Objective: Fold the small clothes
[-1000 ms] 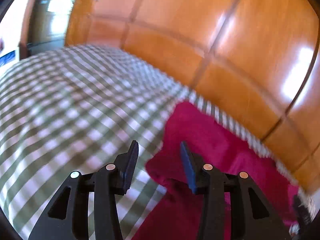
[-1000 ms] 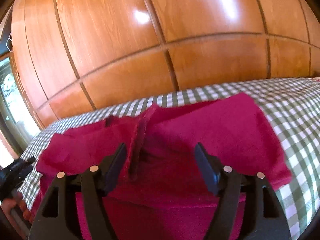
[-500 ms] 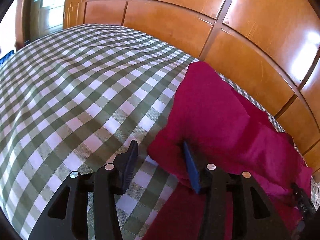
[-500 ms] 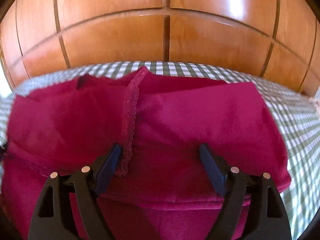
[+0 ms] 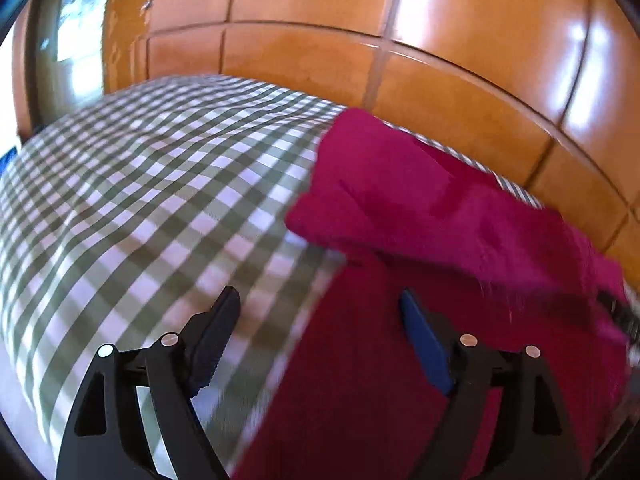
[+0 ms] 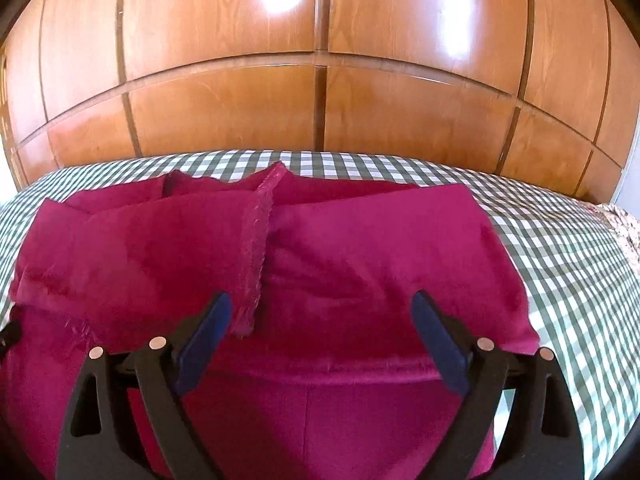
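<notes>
A magenta garment (image 6: 360,248) lies on the green-and-white checked bed cover (image 6: 560,248), its far part folded back over itself, with a raw hem strip (image 6: 256,248) running down the middle. My right gripper (image 6: 320,320) is open and empty, just above the near fold. In the left wrist view the same garment (image 5: 420,208) lies at the right; my left gripper (image 5: 318,316) is open and empty, straddling its left edge near the cover (image 5: 140,208).
A glossy wooden panelled wardrobe (image 6: 320,60) rises right behind the bed's far edge. A floral fabric (image 6: 624,224) shows at the far right. A window or mirror (image 5: 68,40) shows at the left.
My left gripper has opened wider and pulled back from the folded corner it was around. My right gripper has drawn back a little; the folded layer lies flat.
</notes>
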`<action>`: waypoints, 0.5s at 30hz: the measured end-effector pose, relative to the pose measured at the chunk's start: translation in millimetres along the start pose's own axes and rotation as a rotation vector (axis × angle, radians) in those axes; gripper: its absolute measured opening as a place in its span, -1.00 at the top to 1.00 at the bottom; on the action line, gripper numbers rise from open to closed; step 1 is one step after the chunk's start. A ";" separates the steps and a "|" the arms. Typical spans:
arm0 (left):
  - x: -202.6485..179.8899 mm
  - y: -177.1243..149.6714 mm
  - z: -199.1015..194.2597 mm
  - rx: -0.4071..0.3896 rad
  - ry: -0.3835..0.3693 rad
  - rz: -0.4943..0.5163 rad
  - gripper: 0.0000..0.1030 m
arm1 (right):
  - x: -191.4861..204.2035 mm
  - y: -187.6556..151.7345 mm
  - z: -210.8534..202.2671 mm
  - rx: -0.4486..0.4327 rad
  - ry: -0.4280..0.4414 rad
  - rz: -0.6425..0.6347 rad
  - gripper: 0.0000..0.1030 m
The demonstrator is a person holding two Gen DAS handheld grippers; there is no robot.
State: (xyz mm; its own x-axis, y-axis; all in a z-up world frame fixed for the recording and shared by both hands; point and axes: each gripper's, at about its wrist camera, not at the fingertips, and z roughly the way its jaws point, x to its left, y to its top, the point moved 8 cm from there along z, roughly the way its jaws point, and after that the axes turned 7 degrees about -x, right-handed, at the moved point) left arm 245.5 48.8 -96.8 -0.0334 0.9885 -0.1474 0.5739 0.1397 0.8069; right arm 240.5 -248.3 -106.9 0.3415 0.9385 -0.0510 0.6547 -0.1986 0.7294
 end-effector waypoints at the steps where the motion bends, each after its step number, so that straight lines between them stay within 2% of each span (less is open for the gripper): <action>1: -3.4 -5.3 -3.7 -0.001 -0.001 0.032 -0.63 | 1.1 -1.1 -5.8 -0.007 0.005 -0.015 -0.76; 5: -8.4 -16.4 -12.9 -0.014 -0.021 0.103 -0.75 | 6.1 -4.6 -23.1 -0.030 0.008 -0.068 -0.78; 11: -6.6 -26.9 -24.6 -0.024 -0.031 0.126 -0.92 | 6.5 -14.6 -45.6 -0.040 0.006 -0.099 -0.83; 15: -6.0 -34.5 -35.4 -0.038 -0.035 0.145 -0.93 | 3.3 -26.5 -62.4 -0.033 0.014 -0.092 -0.89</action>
State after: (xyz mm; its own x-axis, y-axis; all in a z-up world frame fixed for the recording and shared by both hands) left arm 196.9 40.0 -103.5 0.0769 0.9959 -0.0474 0.5396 -0.0016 0.8419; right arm 182.2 -222.4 -83.8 0.2714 0.9563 -0.1091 0.6604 -0.1026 0.7439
